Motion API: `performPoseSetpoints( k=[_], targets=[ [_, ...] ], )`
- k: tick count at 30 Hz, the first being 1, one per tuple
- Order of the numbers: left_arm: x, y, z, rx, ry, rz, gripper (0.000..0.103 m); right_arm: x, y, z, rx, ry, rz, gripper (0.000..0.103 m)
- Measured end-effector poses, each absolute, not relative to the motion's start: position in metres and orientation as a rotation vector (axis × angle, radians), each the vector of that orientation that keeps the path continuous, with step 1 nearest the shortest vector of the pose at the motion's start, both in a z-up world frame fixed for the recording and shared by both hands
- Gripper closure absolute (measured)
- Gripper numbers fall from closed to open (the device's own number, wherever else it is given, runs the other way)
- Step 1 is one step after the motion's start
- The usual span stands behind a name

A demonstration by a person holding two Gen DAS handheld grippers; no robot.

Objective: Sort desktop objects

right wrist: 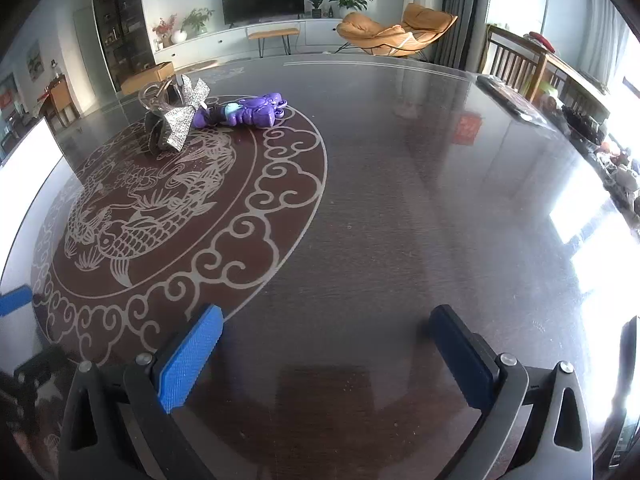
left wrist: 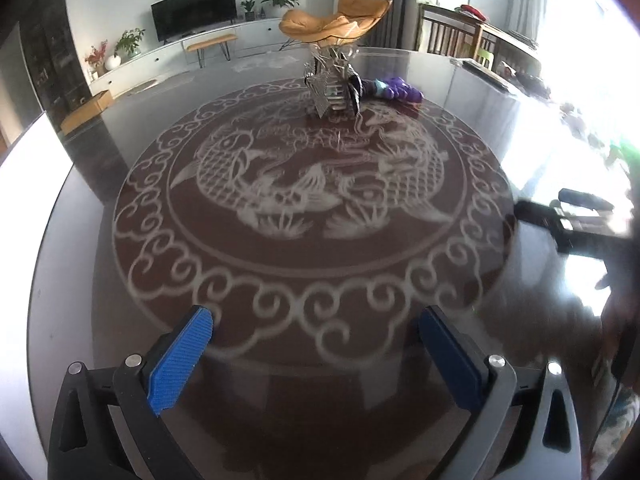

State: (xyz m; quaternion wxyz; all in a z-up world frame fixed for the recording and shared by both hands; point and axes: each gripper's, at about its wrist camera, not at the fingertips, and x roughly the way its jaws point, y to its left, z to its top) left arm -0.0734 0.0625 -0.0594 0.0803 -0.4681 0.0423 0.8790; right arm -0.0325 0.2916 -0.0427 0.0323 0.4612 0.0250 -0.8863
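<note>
A silver rhinestone bow hair clip (left wrist: 332, 88) stands on the far side of the round glass table (left wrist: 80, 240), on the fish-patterned centre disc. A purple toy (left wrist: 394, 89) lies just right of it, touching or nearly so. Both show in the right wrist view too, the clip (right wrist: 176, 120) and the toy (right wrist: 252, 112) at far left. My left gripper (left wrist: 316, 344) is open and empty, low over the near part of the disc. My right gripper (right wrist: 328, 344) is open and empty over the dark glass right of the disc.
The right gripper's black body (left wrist: 576, 224) enters the left wrist view at the right edge. A dark flat object (right wrist: 508, 96) lies at the table's far right rim. Small cluttered items (right wrist: 616, 168) sit along the bright right side. An orange lounge chair (right wrist: 396, 32) stands beyond the table.
</note>
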Motion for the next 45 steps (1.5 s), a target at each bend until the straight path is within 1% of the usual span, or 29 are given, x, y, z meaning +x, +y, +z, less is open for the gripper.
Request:
performPoseSetpoints(
  k=[4,9,12,22,27,28,29,30,31,35,40,45],
  targets=[
    [-0.1,0.074,-0.053,-1.41,0.136,2.609,0.0,-0.032,0.291,-0.043,1.421,0.076,-2.731,0.0],
    [-0.161,0.094,-0.05,-1.479,0.172,2.531,0.0,-0.032,0.291,-0.043,1.421,0.077,-2.732,0.0],
    [-0.193,0.1,-0.05,-1.5,0.161,2.537,0.0,-0.031,0.293,-0.042,1.424,0.074,-2.752,0.0],
    [-0.257,0.117,-0.048,-1.509,0.145,2.558,0.0,-0.03,0.291,-0.041,1.422,0.072,-2.736,0.0],
    [-0.277,0.112,-0.046,-1.509,0.116,2.633,0.0,-0.03,0.291,-0.041,1.423,0.071,-2.737,0.0],
    [-0.279,0.109,-0.044,-1.483,0.114,2.645,0.009,-0.03,0.291,-0.041,1.423,0.071,-2.737,0.0],
    [-0.277,0.107,-0.042,-1.441,0.097,2.641,0.036,-0.029,0.291,-0.041,1.423,0.071,-2.737,0.0],
    [-0.274,0.105,-0.039,-1.412,0.114,2.646,0.047,-0.03,0.291,-0.041,1.423,0.071,-2.736,0.0],
    [-0.272,0.105,-0.038,-1.413,0.16,2.671,0.051,-0.029,0.291,-0.041,1.423,0.071,-2.736,0.0],
    [-0.245,0.091,-0.029,-1.347,0.21,2.744,0.052,-0.03,0.291,-0.041,1.423,0.07,-2.737,0.0],
    [-0.183,0.038,-0.022,-1.355,0.115,2.827,0.052,-0.03,0.291,-0.041,1.423,0.07,-2.738,0.0],
    [-0.133,-0.015,-0.029,-1.397,0.019,2.836,0.052,-0.029,0.29,-0.04,1.421,0.078,-2.742,0.0]
  ],
)
